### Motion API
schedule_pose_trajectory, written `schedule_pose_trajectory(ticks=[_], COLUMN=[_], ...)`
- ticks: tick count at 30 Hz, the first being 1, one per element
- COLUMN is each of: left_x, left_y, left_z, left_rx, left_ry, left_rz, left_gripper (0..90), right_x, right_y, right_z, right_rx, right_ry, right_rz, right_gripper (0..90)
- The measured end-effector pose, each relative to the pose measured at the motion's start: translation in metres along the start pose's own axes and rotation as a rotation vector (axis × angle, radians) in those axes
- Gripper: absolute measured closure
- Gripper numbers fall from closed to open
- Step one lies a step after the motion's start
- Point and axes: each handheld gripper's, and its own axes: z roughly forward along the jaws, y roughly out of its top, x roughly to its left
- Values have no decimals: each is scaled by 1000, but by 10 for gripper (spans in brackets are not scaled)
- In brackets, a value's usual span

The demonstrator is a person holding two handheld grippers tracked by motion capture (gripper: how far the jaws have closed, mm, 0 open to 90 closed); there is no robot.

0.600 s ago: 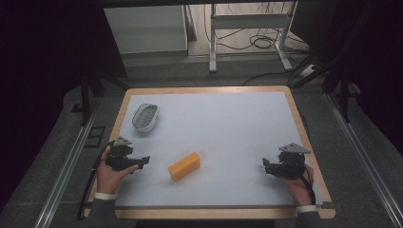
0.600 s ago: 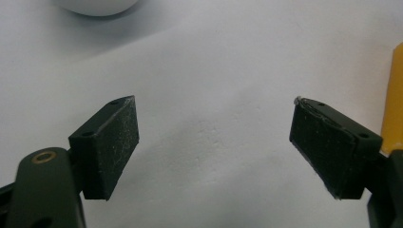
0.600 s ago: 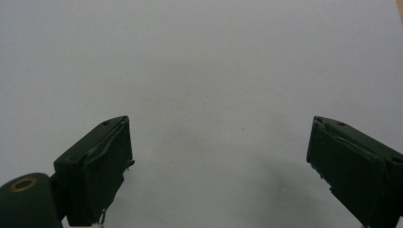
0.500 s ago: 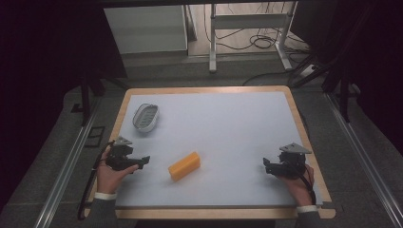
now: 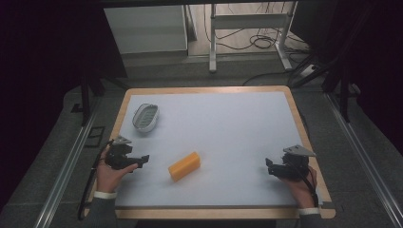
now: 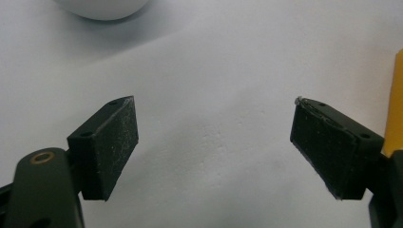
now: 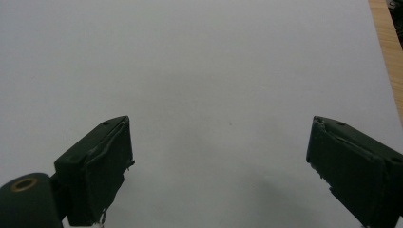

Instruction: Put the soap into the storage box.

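The yellow block (image 5: pixel 184 166) lies flat on the white table top (image 5: pixel 223 128), slightly left of the middle of the near half, its long axis slanting up toward the right in the high view. Just to its left the left gripper (image 5: pixel 141 159) rests low over the table, held by the person's left hand (image 5: pixel 110 172) and pointing at the block but apart from it. In the left gripper view its two black jaws stand wide apart with bare white surface between them; the block (image 6: pixel 394 104) shows there as a yellow strip cut off by the right edge, behind the right-hand jaw, so its near end and shape are hard to make out. A pale rounded edge, cut off at the top of that view, is the small grey dish (image 6: pixel 102 8); in the high view the dish (image 5: pixel 145 117) sits near the table's left edge, well behind the left gripper, and what lies inside it is too small to tell. The right gripper (image 5: pixel 269 167) rests near the table's right front, well apart from the block, in the right hand (image 5: pixel 300 186); its jaws are also spread wide with nothing between them, and the wooden rim (image 7: pixel 386 52) crosses the upper right corner of the right gripper view. Compared with the earlier high view, both hands, both grippers, the block and the dish lie in the same places.
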Motion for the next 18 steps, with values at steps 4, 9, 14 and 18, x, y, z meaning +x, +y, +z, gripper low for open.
schedule_pose_trajectory(ticks=[4, 9, 14, 18], left_x=[-2, -2, -9, -18], left_y=[1, 4, 13, 22], left_z=[-4, -9, -19, -30], left_rx=[-8, -5, -14, -16], left_ry=[5, -1, -11, -36], left_rz=[7, -2, -10, 22], left_gripper=[167, 167, 159, 163], right_x=[4, 1, -4, -4], right_y=[3, 1, -1, 0], right_z=[1, -1, 0, -2], right_rx=[-7, -14, -8, -10], right_ry=[9, 13, 22, 17], right_rz=[-7, -7, 7, 10], right_gripper=[83, 84, 84, 84])
